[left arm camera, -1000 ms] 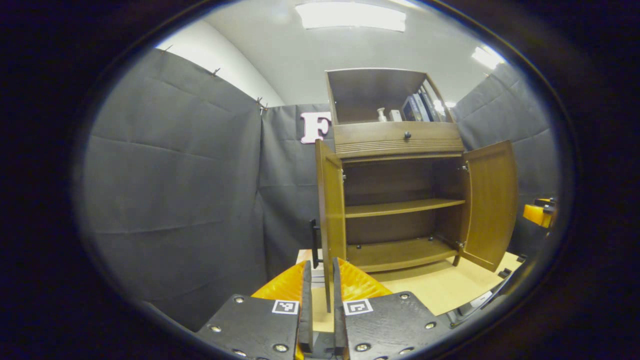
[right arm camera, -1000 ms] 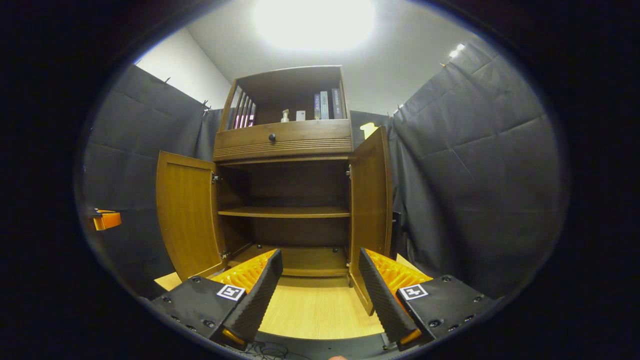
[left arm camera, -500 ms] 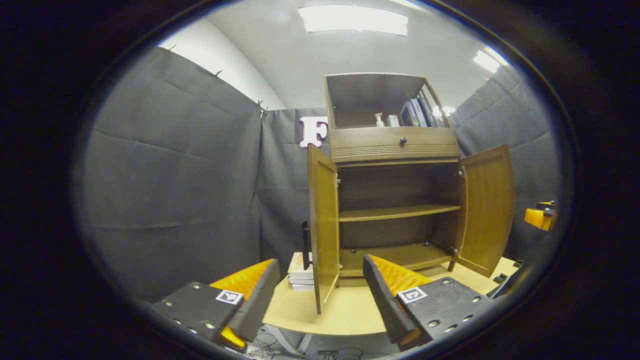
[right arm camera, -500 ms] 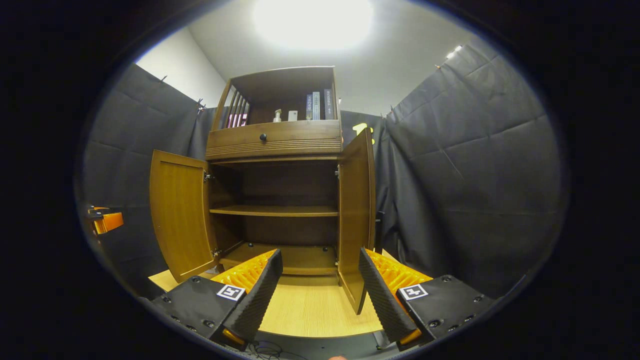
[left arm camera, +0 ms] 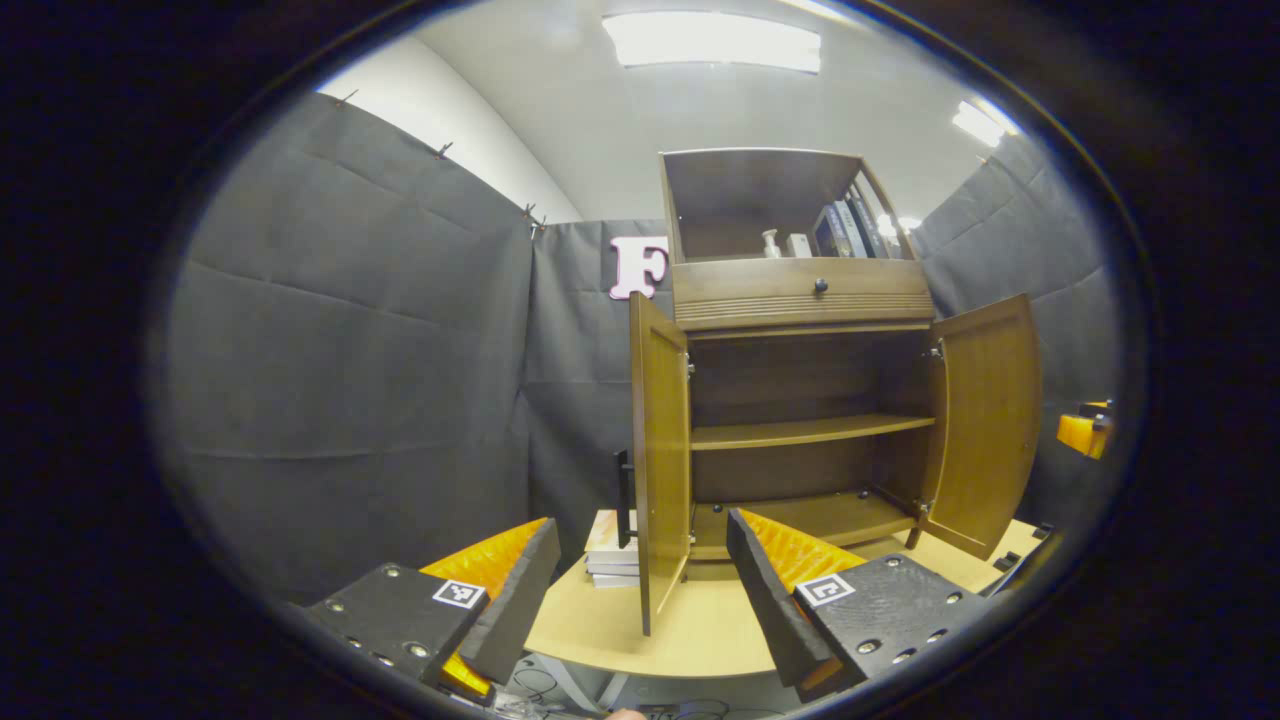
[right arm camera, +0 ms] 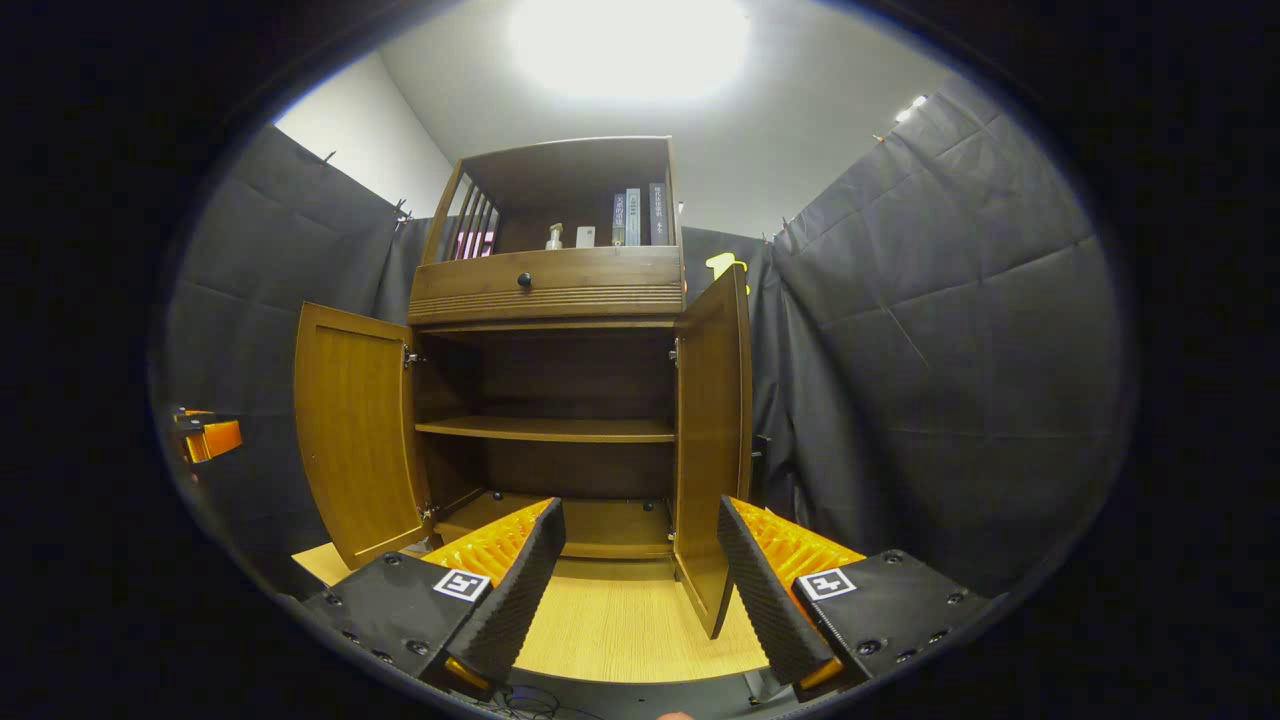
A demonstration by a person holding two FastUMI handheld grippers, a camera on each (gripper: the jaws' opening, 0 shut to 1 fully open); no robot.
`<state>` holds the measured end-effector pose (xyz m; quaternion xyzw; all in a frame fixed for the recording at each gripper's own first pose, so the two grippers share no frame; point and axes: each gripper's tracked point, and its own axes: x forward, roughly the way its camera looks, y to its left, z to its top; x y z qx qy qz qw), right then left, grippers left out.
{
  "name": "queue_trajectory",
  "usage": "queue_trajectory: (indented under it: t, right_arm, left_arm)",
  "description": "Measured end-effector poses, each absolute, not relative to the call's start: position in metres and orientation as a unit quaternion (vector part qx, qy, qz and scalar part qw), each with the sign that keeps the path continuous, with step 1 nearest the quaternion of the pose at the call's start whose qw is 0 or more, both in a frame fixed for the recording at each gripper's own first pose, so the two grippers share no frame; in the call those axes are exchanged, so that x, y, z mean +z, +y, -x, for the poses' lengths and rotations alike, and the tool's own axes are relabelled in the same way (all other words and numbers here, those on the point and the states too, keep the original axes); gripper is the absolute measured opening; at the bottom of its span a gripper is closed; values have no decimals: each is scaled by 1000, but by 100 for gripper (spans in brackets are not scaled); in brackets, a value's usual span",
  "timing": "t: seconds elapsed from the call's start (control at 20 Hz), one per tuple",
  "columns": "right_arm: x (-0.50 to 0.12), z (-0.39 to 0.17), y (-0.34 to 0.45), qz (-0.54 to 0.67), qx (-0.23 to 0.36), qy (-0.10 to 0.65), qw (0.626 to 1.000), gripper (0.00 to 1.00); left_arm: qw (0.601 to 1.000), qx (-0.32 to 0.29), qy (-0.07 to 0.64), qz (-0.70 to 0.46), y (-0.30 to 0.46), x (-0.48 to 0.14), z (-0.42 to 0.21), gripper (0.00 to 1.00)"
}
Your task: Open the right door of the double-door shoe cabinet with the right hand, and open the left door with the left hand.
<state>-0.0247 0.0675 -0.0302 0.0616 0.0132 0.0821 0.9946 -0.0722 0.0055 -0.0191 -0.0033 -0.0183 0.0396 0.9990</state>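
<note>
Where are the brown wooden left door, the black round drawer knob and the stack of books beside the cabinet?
Brown wooden left door (left arm camera: 661,470), left gripper view: inner face, mid-height.
Black round drawer knob (right arm camera: 523,281), right gripper view: centre of the knob.
Stack of books (left arm camera: 604,556), left gripper view: front edge, on the tabletop.

**Lighting and image quality**

Both views were lit from above by ceiling panels. In the right gripper view the ceiling light blew out to a featureless white glare. The cabinet interior sat in shadow, dim below its shelf; the pale surface was evenly bright. Focus was sharp at centre, with no motion blur. Fisheye distortion bowed the right door and the cloth wall seams toward the edges.
</note>
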Motion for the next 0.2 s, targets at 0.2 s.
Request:
queue_trajectory:
  t: [0.2]
  right_arm:
    - [-29,24,70,-60,85,11,995,96]
  left_arm:
    - [999,34,-27,-7,0,-15,76,97]
